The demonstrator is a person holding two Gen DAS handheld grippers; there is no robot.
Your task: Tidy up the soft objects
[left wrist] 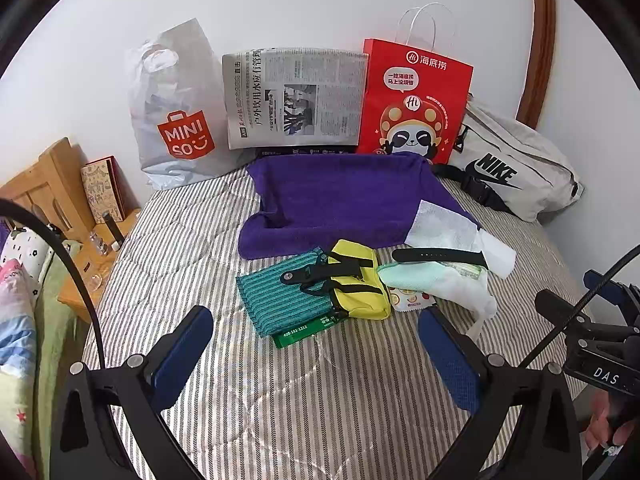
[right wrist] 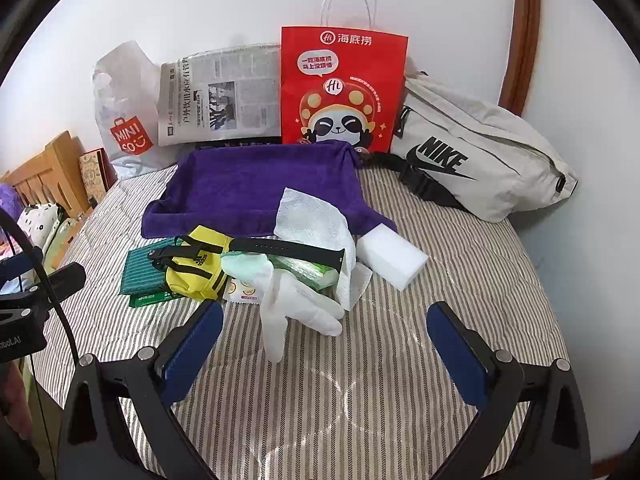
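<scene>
The red bag (right wrist: 344,88) hides the right end of the newspaper (right wrist: 220,92), and the purple towel (right wrist: 256,188) covers the bag's foot and most of a dark box (left wrist: 304,152) behind it. Under the yellow pouch (right wrist: 196,272), only an edge of the green card (left wrist: 308,332) pokes out, its print too small to read. The tissue (right wrist: 316,216) drapes over one corner of the towel. The watch strap (right wrist: 288,248) crosses a green packet (right wrist: 308,270) I can't identify. The headboard (left wrist: 540,40) runs off the top edge.
</scene>
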